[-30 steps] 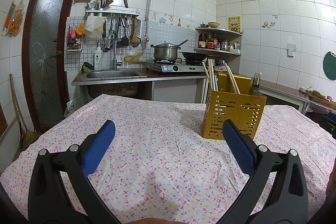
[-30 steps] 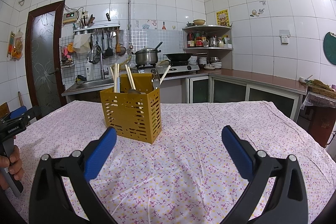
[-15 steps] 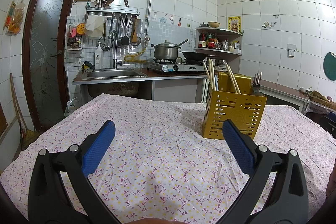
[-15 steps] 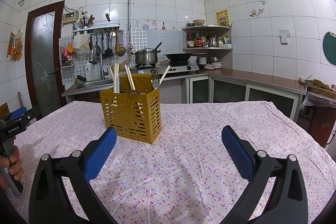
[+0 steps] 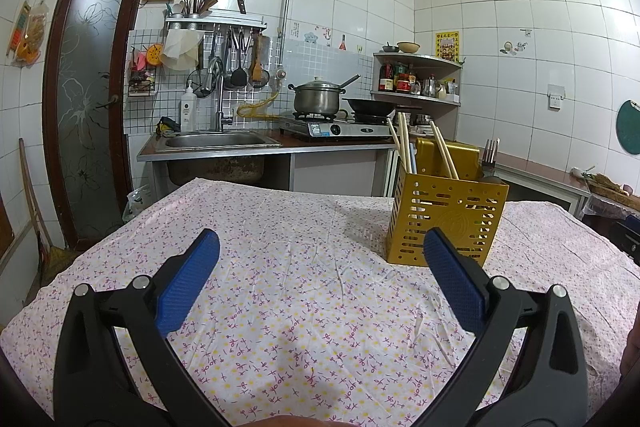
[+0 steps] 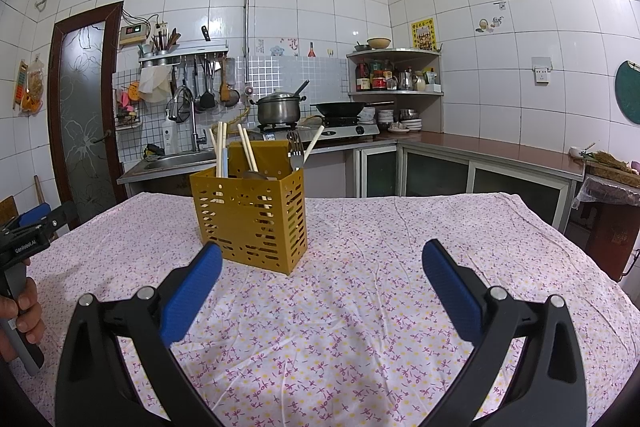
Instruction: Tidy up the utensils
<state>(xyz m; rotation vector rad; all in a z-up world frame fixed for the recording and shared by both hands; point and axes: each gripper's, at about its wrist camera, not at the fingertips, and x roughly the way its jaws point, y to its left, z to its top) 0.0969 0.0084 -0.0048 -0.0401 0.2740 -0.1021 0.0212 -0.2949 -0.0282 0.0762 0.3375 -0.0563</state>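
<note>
A yellow perforated utensil holder [image 5: 444,219] stands on the flowered tablecloth [image 5: 304,291], ahead and right of my left gripper [image 5: 320,251]. It also shows in the right wrist view [image 6: 252,223], ahead and left of my right gripper [image 6: 322,255]. It holds pale chopsticks [image 6: 219,151], a metal fork [image 6: 295,151] and a white-handled utensil [image 6: 313,145], all upright. Both grippers are open and empty, held low over the cloth, short of the holder. The left gripper shows at the right view's left edge [image 6: 24,239], held by a hand.
The table's far edge [image 5: 280,189] faces a counter with a sink [image 5: 212,141], a gas stove [image 5: 336,127] with a pot [image 5: 318,99] and a wok. A corner shelf [image 6: 396,71] holds bottles. A door [image 5: 88,95] stands at the left.
</note>
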